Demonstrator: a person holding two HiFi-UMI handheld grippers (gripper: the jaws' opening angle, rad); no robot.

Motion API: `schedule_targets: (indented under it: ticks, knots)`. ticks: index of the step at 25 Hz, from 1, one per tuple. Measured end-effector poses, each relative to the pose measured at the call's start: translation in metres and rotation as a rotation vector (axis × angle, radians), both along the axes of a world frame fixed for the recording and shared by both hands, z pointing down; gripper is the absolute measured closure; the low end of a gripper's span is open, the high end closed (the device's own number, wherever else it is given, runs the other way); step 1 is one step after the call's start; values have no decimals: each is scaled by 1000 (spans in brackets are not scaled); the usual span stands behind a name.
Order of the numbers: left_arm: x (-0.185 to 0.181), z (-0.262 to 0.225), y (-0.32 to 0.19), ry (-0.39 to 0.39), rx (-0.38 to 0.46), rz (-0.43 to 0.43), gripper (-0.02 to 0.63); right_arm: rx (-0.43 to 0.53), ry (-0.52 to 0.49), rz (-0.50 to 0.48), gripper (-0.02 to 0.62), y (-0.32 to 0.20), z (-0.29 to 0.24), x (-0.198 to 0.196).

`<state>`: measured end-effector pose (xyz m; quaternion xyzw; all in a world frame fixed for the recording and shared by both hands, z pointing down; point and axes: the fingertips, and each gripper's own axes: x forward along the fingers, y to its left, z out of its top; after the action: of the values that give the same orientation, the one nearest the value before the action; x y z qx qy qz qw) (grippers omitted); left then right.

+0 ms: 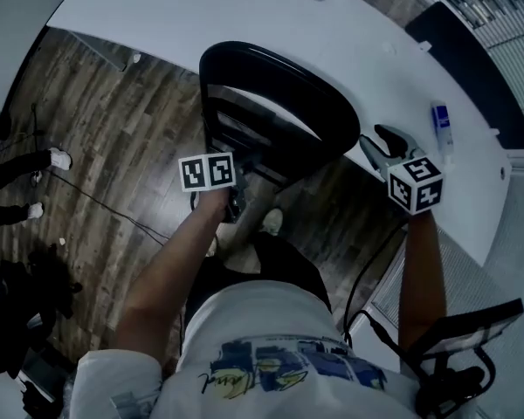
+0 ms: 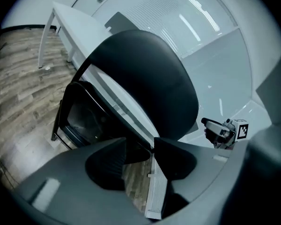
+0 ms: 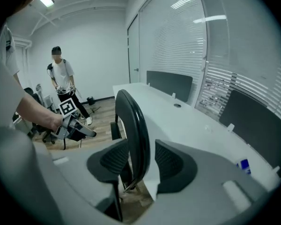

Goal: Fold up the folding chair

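Long white table (image 1: pixel 244 16) fills the upper frame, crowding the folding chair (image 1: pixel 319 107) at centre. I judge the chair rigid, fairly light and slick along its rims, and best taken by the seat (image 2: pixel 82 118) edge. My left gripper (image 2: pixel 140 146) clamps there. My right gripper (image 3: pixel 140 149) stands open astride the backrest (image 3: pixel 133 121). A floor cable (image 1: pixel 105 203) trails at lower left.
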<state>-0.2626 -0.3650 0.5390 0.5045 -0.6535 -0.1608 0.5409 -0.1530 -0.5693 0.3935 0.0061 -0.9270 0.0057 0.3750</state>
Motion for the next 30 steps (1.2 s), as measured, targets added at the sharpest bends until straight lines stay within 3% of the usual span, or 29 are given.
schedule_targets:
  ticks: [5, 10, 16, 23, 26, 30]
  knots:
    - [13, -41, 27, -84, 53, 134, 430, 0, -29, 80, 433, 42, -11, 26]
    - [14, -91, 55, -254, 105, 240, 454, 13, -27, 89, 433, 102, -12, 42]
    - [33, -129, 86, -303, 174, 340, 462, -5, -47, 150, 433, 160, -19, 62]
    - [43, -161, 144, -365, 208, 392, 541, 50, -36, 211, 459, 221, -28, 92]
    - [44, -166, 181, -413, 202, 407, 591, 120, -47, 240, 525, 256, -36, 107]
    - [46, -174, 217, -466, 204, 434, 603, 108, -81, 297, 592, 290, -42, 121]
